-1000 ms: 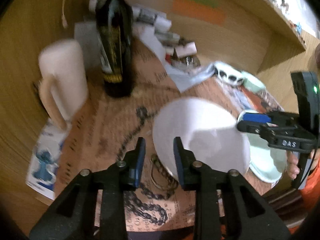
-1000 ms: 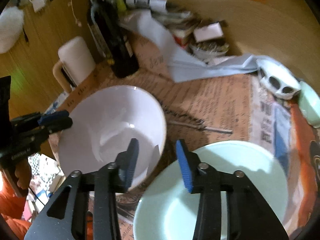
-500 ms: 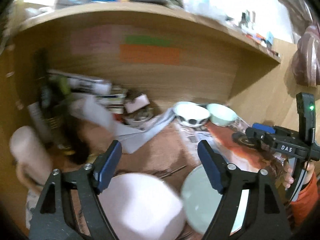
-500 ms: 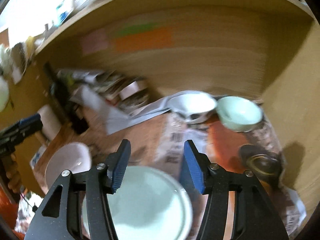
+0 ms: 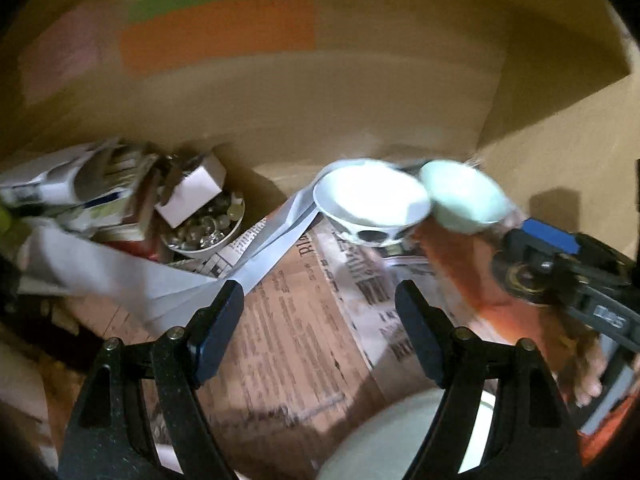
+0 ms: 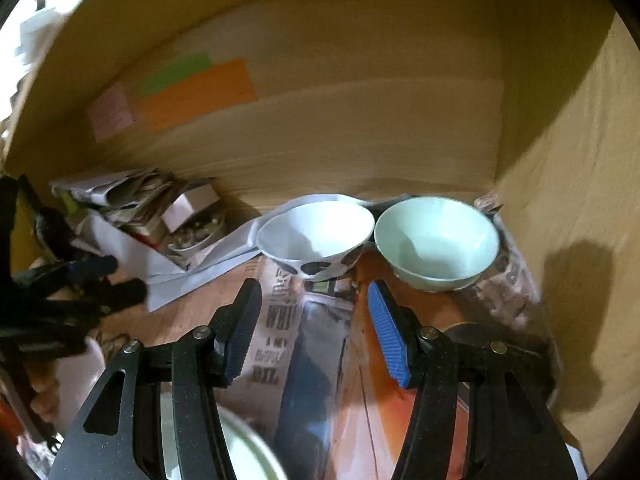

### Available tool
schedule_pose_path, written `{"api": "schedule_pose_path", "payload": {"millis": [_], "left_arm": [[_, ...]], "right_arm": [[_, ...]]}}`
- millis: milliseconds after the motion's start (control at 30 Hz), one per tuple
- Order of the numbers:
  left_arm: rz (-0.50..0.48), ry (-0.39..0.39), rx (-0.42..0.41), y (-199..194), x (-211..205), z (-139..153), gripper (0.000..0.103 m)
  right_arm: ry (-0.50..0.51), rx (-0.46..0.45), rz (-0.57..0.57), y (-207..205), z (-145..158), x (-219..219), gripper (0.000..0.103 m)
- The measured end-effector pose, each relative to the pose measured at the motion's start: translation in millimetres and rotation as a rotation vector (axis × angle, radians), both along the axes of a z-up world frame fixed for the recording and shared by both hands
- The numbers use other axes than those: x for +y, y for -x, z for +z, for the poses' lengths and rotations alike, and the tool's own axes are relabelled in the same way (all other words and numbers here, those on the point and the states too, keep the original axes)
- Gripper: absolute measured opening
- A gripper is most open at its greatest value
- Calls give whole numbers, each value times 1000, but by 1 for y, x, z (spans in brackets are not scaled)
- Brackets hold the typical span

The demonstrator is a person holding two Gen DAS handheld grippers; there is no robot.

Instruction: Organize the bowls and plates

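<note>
Against the back wall, a white bowl (image 6: 316,236) and a green bowl (image 6: 436,240) stand side by side; left gripper (image 5: 320,332) and right gripper (image 6: 314,330) gape empty.

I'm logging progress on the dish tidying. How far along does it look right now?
Done: little that shows. A spotted bowl and a green bowl sit side by side at the back, unstacked. In hand: nothing; the left gripper and right gripper are both open and empty, pointing toward those bowls. Left: a pale plate lies near the front edge, apart from the bowls, so the gathering seems mostly ahead.
</note>
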State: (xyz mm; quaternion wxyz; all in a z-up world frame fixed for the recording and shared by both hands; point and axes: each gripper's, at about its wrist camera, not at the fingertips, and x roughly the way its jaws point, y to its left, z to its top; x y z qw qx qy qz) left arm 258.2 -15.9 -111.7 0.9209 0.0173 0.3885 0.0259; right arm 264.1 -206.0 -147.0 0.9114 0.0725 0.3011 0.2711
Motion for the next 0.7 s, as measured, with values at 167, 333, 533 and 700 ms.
{"api": "schedule_pose_path", "payload": {"millis": [167,333,533,700], "left_arm": [[51,96,87,-56,11,-19,78],[82,191,152,-94,18,-36,77],[114,238,172,-116,19,-55,69],[109,275,188,-124,19,-65,55]], "right_arm": [[0,34,-1,-27,-10,2,52],[-16,81,10,-53,-19,5,52],[-12,118,34,-69,-30,13,51],[-4,124,49,-77,-38,19,50]]}}
